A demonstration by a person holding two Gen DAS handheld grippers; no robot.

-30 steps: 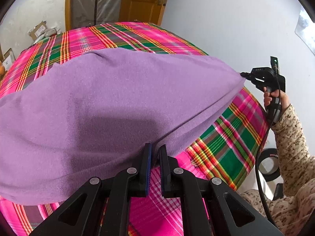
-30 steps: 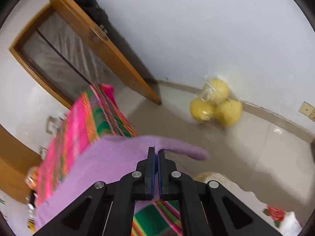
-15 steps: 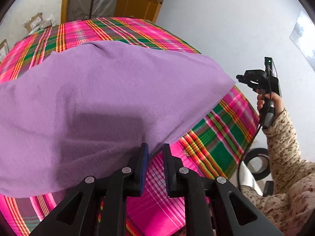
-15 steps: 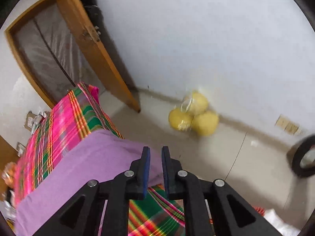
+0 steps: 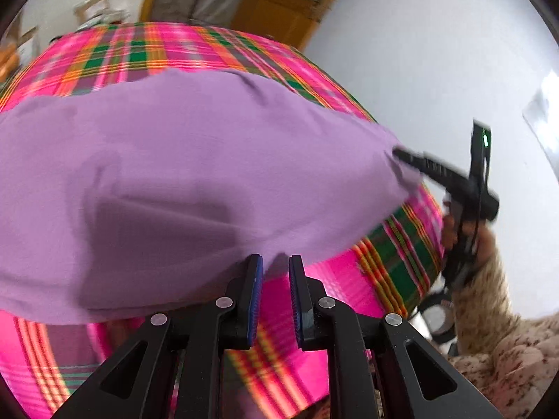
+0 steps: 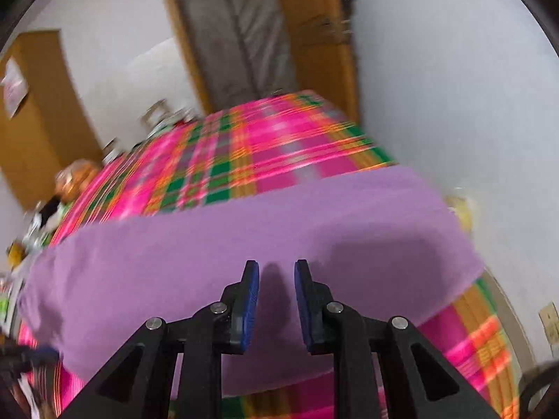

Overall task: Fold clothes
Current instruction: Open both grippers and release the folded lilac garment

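A purple cloth (image 5: pixel 195 174) lies spread flat on a bed with a pink and green plaid cover (image 5: pixel 394 255). My left gripper (image 5: pixel 276 260) is open just short of the cloth's near edge, with nothing between its blue pads. In the left wrist view the right gripper (image 5: pixel 400 154), held by a hand (image 5: pixel 450 223), points at the cloth's right corner. The right wrist view shows the same cloth (image 6: pixel 244 237) across the bed. There my right gripper (image 6: pixel 276 265) is open above its near part, holding nothing.
A white wall (image 5: pixel 436 52) runs close along the bed's right side. A wooden door (image 6: pixel 314 35) stands behind the bed's far end. Cluttered items (image 6: pixel 70 181) sit beside the bed's far left. A patterned sleeve (image 5: pixel 496 342) is at lower right.
Both grippers have opened and let go of the purple cloth, which now rests flat on the bed. The right gripper has swung round from the floor to face the bed.
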